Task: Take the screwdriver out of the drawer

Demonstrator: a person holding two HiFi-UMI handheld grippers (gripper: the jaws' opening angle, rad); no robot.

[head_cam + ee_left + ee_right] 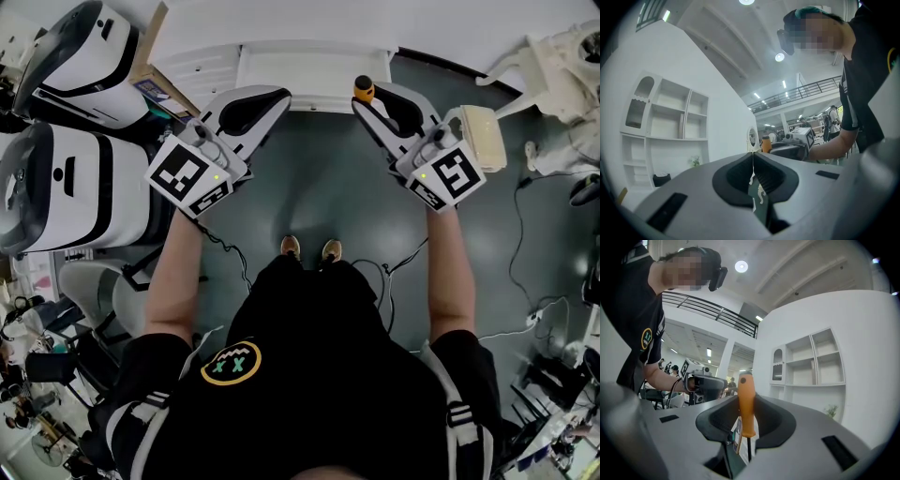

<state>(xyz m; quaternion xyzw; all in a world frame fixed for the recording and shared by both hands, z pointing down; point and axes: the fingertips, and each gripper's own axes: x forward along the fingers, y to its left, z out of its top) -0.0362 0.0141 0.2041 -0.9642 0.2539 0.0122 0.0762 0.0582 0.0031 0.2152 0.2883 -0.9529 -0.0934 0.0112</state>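
Observation:
An orange-handled screwdriver (362, 90) stands upright between the jaws of my right gripper (368, 105). In the right gripper view the orange handle (746, 401) rises from the shut black pads (764, 420), its dark shaft running down between them. My left gripper (266, 97) is held level beside it, to the left. Its jaws meet in the left gripper view with nothing between them (753, 164). Both grippers hover just in front of the white drawer unit (314, 64). I cannot see inside the drawer.
Large white machines (66, 187) stand at the left, and a cream device (483, 136) at the right. Cables (525, 281) trail over the grey floor. The person's feet (309, 248) are below the grippers. A white shelf unit (811, 362) stands beside the grippers.

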